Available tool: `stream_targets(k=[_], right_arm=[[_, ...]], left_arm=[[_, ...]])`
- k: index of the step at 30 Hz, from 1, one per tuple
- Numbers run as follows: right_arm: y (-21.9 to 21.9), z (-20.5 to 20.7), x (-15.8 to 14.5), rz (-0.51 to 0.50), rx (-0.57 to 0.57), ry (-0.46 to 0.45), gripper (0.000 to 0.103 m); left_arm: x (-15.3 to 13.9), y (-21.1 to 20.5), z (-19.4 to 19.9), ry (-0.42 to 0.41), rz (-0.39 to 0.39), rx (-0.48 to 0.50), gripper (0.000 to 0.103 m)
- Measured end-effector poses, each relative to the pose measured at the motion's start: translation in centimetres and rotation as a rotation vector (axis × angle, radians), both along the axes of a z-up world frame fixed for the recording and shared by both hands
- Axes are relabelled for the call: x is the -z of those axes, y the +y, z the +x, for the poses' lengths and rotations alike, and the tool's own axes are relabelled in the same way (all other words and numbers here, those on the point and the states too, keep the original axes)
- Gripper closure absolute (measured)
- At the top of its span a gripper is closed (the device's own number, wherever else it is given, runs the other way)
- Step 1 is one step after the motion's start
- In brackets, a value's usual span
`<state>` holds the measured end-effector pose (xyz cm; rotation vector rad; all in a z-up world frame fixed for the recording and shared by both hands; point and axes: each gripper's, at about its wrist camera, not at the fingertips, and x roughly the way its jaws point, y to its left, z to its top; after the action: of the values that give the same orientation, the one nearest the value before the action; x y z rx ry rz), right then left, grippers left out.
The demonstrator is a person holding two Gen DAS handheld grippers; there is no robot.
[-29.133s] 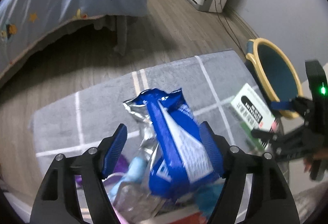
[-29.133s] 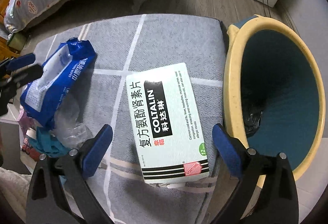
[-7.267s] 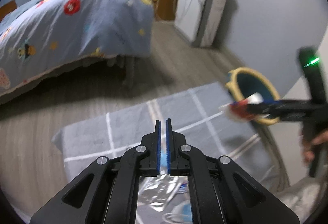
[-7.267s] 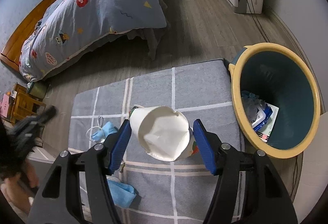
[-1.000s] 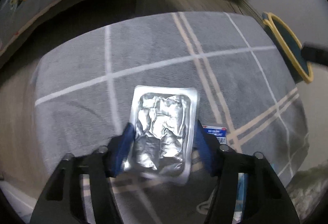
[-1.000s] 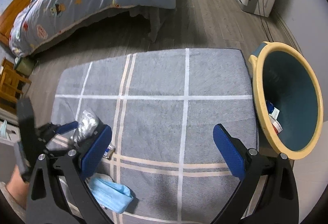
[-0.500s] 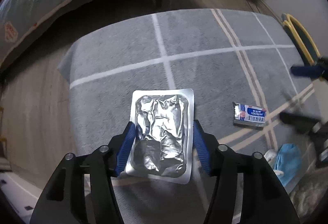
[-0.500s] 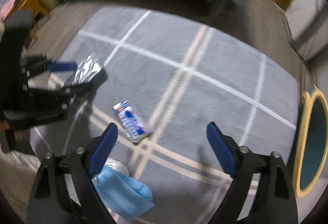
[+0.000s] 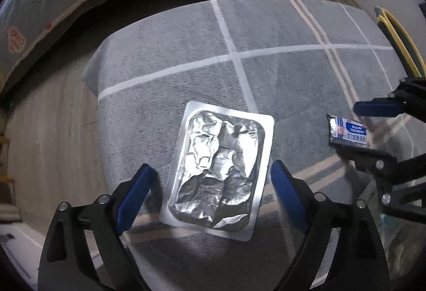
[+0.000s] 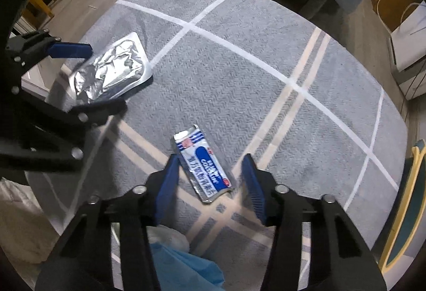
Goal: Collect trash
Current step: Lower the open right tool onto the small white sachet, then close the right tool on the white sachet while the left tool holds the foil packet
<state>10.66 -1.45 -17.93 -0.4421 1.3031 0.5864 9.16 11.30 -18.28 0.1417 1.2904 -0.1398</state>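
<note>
Left gripper straddles foil pack, fingers spread, tilted downward.

Foil blister sheet on grey rug between spread left tongs

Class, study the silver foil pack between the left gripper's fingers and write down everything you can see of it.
The silver foil pack is a flat rectangle with rounded corners: a smooth matte border around a crumpled, shiny foil centre, apparently an emptied blister sheet. It lies slightly tilted on the grey rug, casting a shadow at one edge in the right wrist view. The left gripper is open, its blue fingers flanking the pack's near end; whether they touch it cannot be told. Nothing else touches it.
</note>
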Motion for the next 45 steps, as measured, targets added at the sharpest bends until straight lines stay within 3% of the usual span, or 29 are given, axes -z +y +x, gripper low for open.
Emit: stream_targets(k=[3,6,15,20,24,26,28,30,35,36,37,38,45], right_arm=[[-0.6,0.5,-0.2,0.017,0.038,0.022,0.07],[-1.5,1.1,-0.4,0.045,0.091,0.049,0.074],[-5.0,2.6,-2.2,0.115,0.206,0.048,0.094],[-7.0,3.0,-2.2,0.138,0.271,0.07,0.094],[-6.6,2.9,-1.7,0.138,0.257,0.099,0.094],[-6.5,1.9,-1.6,0.095,0.232,0.071,0.086],[-6.1,1.8,-1.8,0.057,0.217,0.024,0.061],[-5.9,1.9,-2.0,0.054,0.228,-0.003,0.053],[-6.0,2.5,-0.8,0.025,0.252,0.025,0.053],[-5.6,2.7,-0.4,0.03,0.255,0.036,0.057],[-5.6,2.8,-0.3,0.036,0.256,0.044,0.07],[-5.7,2.9,-0.3,0.04,0.254,0.051,0.073],[-6.9,3.8,-2.4,0.106,0.275,0.032,0.073]], left_arm=[[-0.4,0.1,0.0,-0.015,-0.006,-0.007,0.031],[-0.7,0.4,0.2,-0.009,-0.058,-0.025,0.032],[-2.5,-0.8,1.2,-0.073,-0.091,-0.05,0.032],[-2.8,-1.3,1.7,-0.084,-0.105,-0.047,0.032],[-3.2,-0.8,0.8,-0.089,-0.105,-0.042,0.032],[-3.2,-0.7,1.0,-0.087,-0.108,-0.047,0.032],[-3.1,-0.2,0.7,-0.086,-0.107,-0.048,0.032],[-3.1,-0.4,0.7,-0.085,-0.103,-0.048,0.032],[-2.9,-0.3,0.9,-0.076,-0.111,-0.051,0.032],[-2.8,-0.3,0.9,-0.076,-0.112,-0.051,0.032],[-2.8,-0.4,0.9,-0.076,-0.11,-0.05,0.032],[-2.9,-0.5,0.9,-0.078,-0.108,-0.049,0.032],[-4.3,-1.3,0.9,-0.115,-0.123,-0.044,0.032]])
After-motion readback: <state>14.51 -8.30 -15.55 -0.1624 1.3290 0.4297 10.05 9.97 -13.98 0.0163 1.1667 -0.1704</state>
